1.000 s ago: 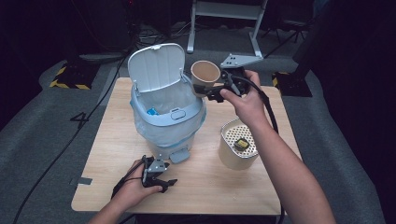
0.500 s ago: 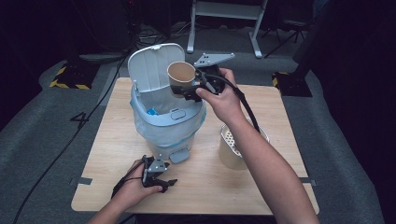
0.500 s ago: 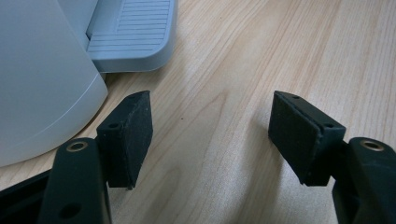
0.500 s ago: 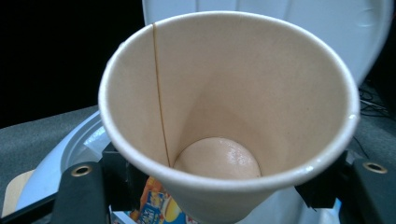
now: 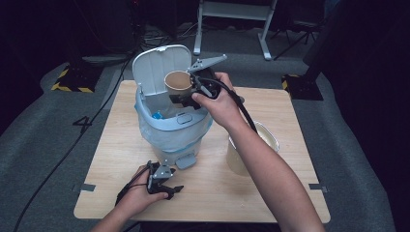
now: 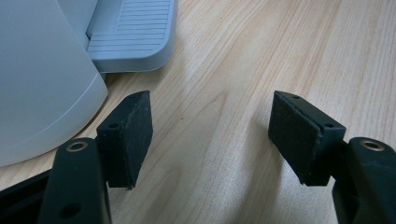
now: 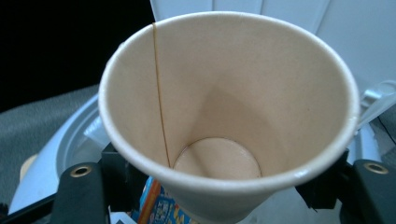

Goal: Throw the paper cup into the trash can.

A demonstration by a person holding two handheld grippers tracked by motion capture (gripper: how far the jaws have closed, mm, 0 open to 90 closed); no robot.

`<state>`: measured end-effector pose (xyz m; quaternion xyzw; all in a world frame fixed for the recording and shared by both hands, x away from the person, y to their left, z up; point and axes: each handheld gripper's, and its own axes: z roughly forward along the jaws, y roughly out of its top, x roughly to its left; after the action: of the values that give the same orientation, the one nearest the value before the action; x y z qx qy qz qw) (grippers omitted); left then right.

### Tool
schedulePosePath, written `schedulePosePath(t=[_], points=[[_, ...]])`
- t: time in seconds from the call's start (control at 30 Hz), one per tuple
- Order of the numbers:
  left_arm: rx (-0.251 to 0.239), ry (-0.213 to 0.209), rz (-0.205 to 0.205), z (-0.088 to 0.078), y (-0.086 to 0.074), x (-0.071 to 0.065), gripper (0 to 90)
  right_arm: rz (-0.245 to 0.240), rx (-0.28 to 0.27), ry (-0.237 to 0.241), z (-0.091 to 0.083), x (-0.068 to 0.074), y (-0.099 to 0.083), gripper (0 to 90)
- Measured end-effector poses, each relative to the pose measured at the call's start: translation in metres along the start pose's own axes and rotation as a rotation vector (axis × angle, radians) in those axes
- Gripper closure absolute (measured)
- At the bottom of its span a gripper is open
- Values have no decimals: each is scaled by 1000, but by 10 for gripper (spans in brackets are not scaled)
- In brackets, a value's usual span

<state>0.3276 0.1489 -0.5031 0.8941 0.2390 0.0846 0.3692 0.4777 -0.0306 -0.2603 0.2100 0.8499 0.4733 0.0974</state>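
A brown paper cup point(image 5: 177, 83) hangs over the open mouth of a pale blue pedal bin point(image 5: 170, 126) lined with a clear bag. My right gripper point(image 5: 186, 96) is shut on the cup's sides. In the right gripper view the empty cup point(image 7: 224, 116) faces the camera, squeezed between both jaws, with the bin's raised lid point(image 7: 289, 18) behind it. My left gripper point(image 5: 170, 189) rests open on the wooden table point(image 5: 285, 111) in front of the bin. Its pads point(image 6: 130, 135) stand wide apart over bare wood, beside the bin's pedal point(image 6: 133, 35).
A cream round container point(image 5: 251, 145) stands right of the bin, partly hidden under the right forearm. Colourful wrappers point(image 7: 161, 210) lie inside the bin. The table sits on a grey mat, with a metal stand point(image 5: 232, 19) and cables on the dark floor behind.
My right gripper has carried the cup leftwards from beside the bin to above its open mouth. The left gripper has stayed put on the table.
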Motion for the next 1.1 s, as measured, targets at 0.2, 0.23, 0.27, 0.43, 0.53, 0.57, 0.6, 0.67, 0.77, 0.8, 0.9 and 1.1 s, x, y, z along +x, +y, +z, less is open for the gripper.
schedulePosePath(t=[0.2, 0.23, 0.27, 0.43, 0.53, 0.57, 0.6, 0.67, 0.77, 0.8, 0.9, 1.1], points=[[0, 0, 0, 0, 0, 0, 310, -18, 51, -4, 5, 5, 2, 303], [0, 0, 1, 0, 0, 0, 310, -20, 65, -6, 6, 6, 2, 303], [0, 0, 0, 0, 0, 0, 310, -27, 75, -10, 7, 7, 2, 302], [0, 0, 0, 0, 0, 0, 310, -55, 85, -33, 10, 9, 3, 267], [0, -1, 0, 0, 0, 0, 310, -164, 51, -84, 7, 11, 3, 128], [0, -1, 0, 0, 0, 0, 310, -164, 2, -105, 5, 13, 3, 191], [0, -1, 1, 0, 0, 0, 310, -159, -25, -111, 4, 13, 3, 180], [0, -1, 0, 0, 0, 0, 310, -167, -47, -120, 0, 14, 4, 138], [0, -1, 0, 0, 0, 0, 310, -178, -58, -124, -6, 16, 4, 146], [0, -1, 1, 0, 0, 0, 310, -181, -60, -122, -9, 16, 3, 170], [0, -1, 0, 0, 0, 0, 310, -159, -62, -131, -16, 16, 0, 162], [-7, 8, -2, -1, -1, 0, 316, -128, -69, -151, -36, 13, -7, 200]])
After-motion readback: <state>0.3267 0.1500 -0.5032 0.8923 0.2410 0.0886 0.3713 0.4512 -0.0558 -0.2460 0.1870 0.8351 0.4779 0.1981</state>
